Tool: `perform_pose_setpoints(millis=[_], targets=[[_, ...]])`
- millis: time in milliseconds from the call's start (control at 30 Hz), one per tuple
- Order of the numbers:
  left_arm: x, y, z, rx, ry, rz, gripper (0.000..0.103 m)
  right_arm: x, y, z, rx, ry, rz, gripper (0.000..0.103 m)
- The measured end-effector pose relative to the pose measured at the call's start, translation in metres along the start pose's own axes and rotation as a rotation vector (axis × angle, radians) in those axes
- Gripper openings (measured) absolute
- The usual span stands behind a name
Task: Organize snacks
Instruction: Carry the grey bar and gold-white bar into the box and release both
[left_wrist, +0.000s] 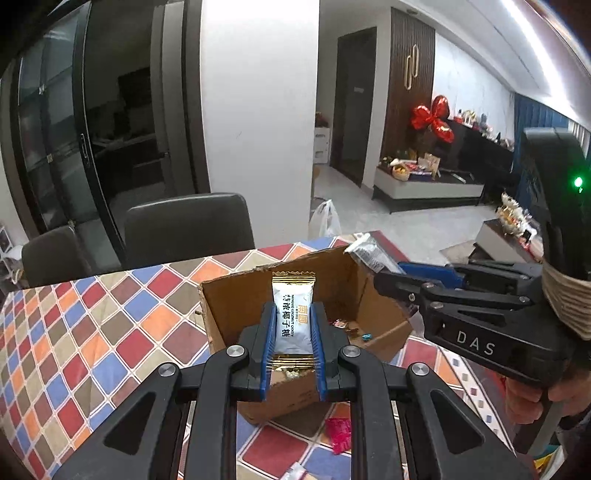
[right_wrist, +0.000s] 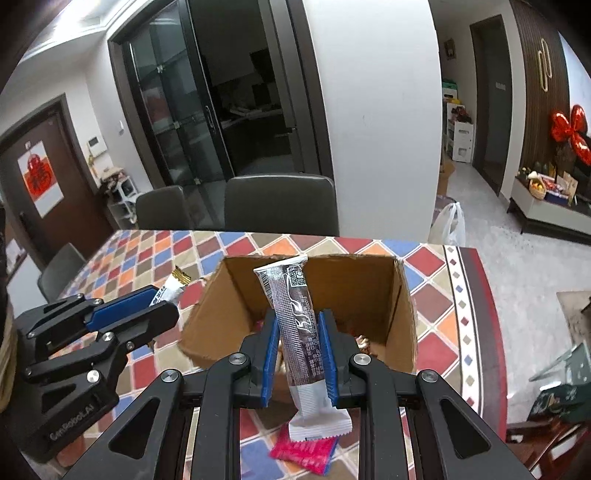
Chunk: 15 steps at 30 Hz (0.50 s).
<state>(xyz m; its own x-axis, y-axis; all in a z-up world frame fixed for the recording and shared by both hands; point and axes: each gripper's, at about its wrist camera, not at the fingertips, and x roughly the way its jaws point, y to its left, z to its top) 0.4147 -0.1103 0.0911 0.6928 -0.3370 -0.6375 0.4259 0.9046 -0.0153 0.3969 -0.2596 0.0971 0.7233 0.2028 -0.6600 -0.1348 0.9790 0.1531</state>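
My left gripper (left_wrist: 293, 314) is shut on a white and gold coconut candy packet (left_wrist: 293, 314), held upright over the near wall of an open cardboard box (left_wrist: 236, 306). My right gripper (right_wrist: 298, 321) is shut on a long dark purple and white snack bar (right_wrist: 295, 314), held upright over the same box (right_wrist: 369, 291). The box holds several small wrapped snacks (left_wrist: 347, 326). Each gripper shows in the other's view: the right one (left_wrist: 380, 273) at the box's right corner, the left one (right_wrist: 162, 299) to the box's left.
The box stands on a table with a colourful diamond-pattern cloth (left_wrist: 92, 325). A pink snack packet (right_wrist: 303, 452) lies on the cloth below the grippers. Two dark chairs (right_wrist: 280, 205) stand at the far table edge. The table's right edge (right_wrist: 476, 295) drops to the floor.
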Motion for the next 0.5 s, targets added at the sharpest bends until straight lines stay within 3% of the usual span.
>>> perform_pose_setpoints(millis=[300, 333, 367, 433, 500], targets=[[0.022, -0.004, 0.012, 0.036, 0.013, 0.061, 0.020, 0.029, -0.004, 0.012, 0.005, 0.010, -0.064, 0.023], [0.023, -0.004, 0.012, 0.041, 0.012, 0.069, 0.027, 0.032, -0.006, 0.013, 0.010, 0.006, -0.072, 0.025], [0.021, -0.005, 0.012, 0.041, 0.011, 0.074, 0.037, 0.033, -0.006, 0.014, 0.013, 0.007, -0.078, 0.033], [0.017, -0.005, 0.010, 0.038, 0.001, 0.079, 0.042, 0.035, -0.010, 0.013, 0.032, 0.006, -0.089, 0.049], [0.011, -0.006, 0.005, 0.043, -0.006, 0.099, 0.042, 0.030, -0.013, 0.009, 0.050, -0.012, -0.098, 0.049]])
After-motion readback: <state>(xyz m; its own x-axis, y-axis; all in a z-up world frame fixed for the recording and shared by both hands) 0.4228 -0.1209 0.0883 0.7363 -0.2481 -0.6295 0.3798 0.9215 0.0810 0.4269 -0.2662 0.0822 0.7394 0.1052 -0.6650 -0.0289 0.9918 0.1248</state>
